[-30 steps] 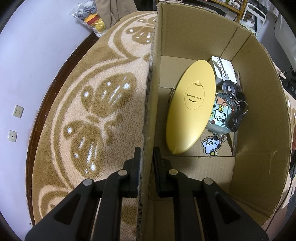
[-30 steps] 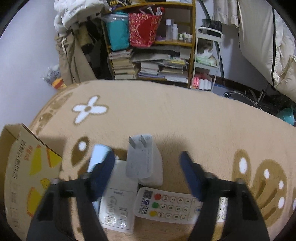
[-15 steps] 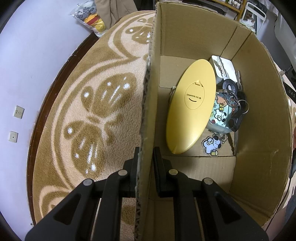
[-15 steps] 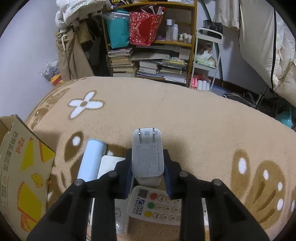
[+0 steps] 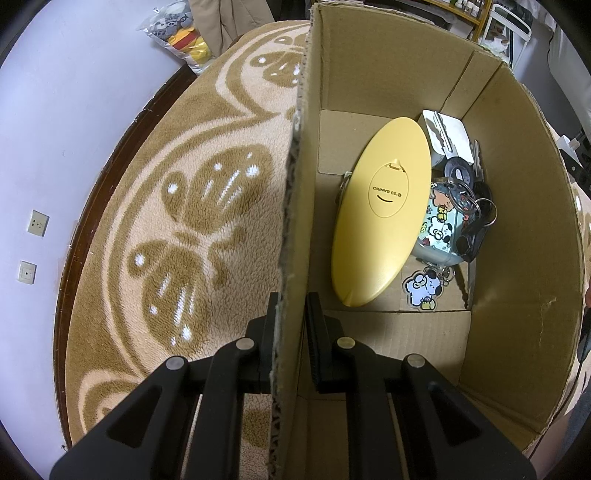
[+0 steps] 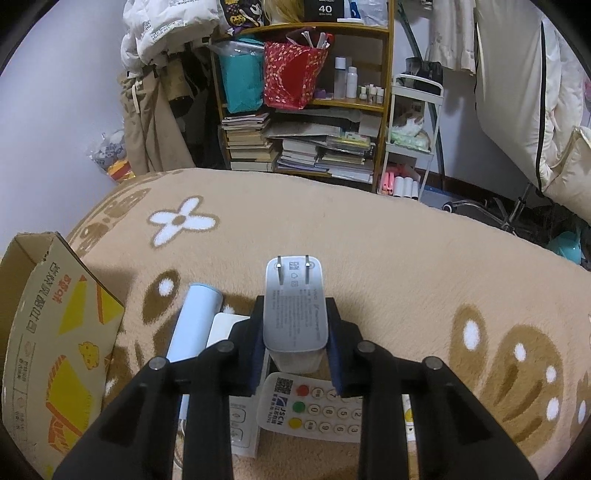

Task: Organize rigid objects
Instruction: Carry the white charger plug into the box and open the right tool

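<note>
My left gripper (image 5: 291, 314) is shut on the left wall of the cardboard box (image 5: 299, 206), one finger outside and one inside. Inside the box lie a yellow oval case (image 5: 380, 210), a white adapter (image 5: 448, 136), keys with cartoon keychains (image 5: 461, 214) and a dog charm (image 5: 423, 288). My right gripper (image 6: 295, 325) is shut on a white charger plug (image 6: 294, 306), prongs pointing away, lifted above the carpet. Beneath it lie a white remote with coloured buttons (image 6: 314, 410), a second white remote (image 6: 240, 432) and a pale blue cylinder (image 6: 194, 325).
The box's printed outer side (image 6: 55, 332) stands at the left of the right wrist view. A beige patterned carpet (image 6: 406, 266) covers the floor. A bookshelf (image 6: 306, 122), a white cart (image 6: 410, 122) and hanging clothes line the far wall. A toy bag (image 5: 181, 33) sits by the wall.
My right gripper closed on the charger plug and lifted it off the carpet. The left gripper kept its hold on the box wall.
</note>
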`<action>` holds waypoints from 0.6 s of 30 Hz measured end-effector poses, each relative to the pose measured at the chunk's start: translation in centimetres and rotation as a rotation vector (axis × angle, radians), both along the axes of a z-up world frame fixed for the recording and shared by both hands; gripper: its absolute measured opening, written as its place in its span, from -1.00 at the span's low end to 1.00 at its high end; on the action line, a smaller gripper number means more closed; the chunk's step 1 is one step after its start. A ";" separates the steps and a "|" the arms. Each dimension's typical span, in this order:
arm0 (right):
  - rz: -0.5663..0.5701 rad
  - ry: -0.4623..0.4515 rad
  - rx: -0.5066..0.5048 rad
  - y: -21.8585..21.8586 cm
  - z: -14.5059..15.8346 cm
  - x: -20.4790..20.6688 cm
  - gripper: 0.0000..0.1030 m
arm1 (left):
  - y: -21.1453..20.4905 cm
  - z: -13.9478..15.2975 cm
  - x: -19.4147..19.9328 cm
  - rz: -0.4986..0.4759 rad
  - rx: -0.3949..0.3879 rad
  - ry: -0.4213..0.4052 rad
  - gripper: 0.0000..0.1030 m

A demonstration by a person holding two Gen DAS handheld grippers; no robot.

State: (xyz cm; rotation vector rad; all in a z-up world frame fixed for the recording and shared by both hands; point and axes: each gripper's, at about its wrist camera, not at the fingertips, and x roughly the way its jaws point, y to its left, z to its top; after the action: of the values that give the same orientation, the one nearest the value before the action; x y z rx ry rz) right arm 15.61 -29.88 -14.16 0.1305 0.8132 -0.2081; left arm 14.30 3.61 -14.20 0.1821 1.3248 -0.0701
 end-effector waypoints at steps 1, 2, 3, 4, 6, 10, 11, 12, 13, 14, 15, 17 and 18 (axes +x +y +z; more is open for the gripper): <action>-0.001 0.000 -0.001 0.0 0.0 0.0 -0.41 | 0.0 0.0 0.0 0.001 -0.001 0.001 -0.75; -0.001 -0.003 -0.005 0.0 0.1 -0.1 -0.41 | 0.0 0.0 0.0 0.000 0.000 0.000 -0.75; -0.003 -0.012 -0.015 0.1 0.2 -0.3 -0.41 | 0.0 0.0 0.0 0.001 -0.001 0.001 -0.75; -0.001 -0.012 -0.021 0.2 0.2 -0.4 -0.41 | 0.0 0.0 0.0 0.001 0.000 0.001 -0.75; 0.000 -0.017 -0.021 0.2 0.4 -0.5 -0.41 | 0.0 0.0 0.0 -0.001 0.002 0.000 -0.75; 0.000 -0.053 -0.023 0.6 1.5 -1.0 -0.42 | 0.0 -0.1 0.0 -0.003 0.005 -0.001 -0.75; 0.002 -0.065 -0.016 0.6 1.8 -1.1 -0.42 | 0.0 -0.1 0.0 -0.002 0.005 -0.001 -0.75; 0.004 -0.074 -0.013 0.8 2.1 -1.2 -0.42 | 0.1 -0.1 0.0 -0.002 0.004 0.000 -0.75; 0.011 -0.085 -0.012 1.0 2.5 -1.3 -0.42 | 0.0 -0.1 0.0 -0.002 0.005 0.000 -0.75; 0.015 -0.093 -0.012 1.4 2.8 -1.4 -0.42 | 0.0 -0.1 0.0 -0.003 0.006 -0.001 -0.75; 0.023 -0.102 -0.013 1.7 3.2 -1.5 -0.42 | 0.0 -0.1 0.0 -0.003 0.007 -0.001 -0.75; 0.044 -0.120 -0.013 2.5 4.0 -1.6 -0.42 | 0.0 -0.1 0.0 -0.003 0.007 0.000 -0.75; 0.055 -0.127 -0.012 2.9 4.4 -1.6 -0.42 | 0.1 -0.1 0.0 -0.003 0.006 0.000 -0.75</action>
State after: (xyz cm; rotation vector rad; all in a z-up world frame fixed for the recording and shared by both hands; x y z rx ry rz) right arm 14.04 -27.03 -9.80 0.1094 0.6884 -0.1514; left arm 14.29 3.71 -14.31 0.1888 1.3245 -0.0684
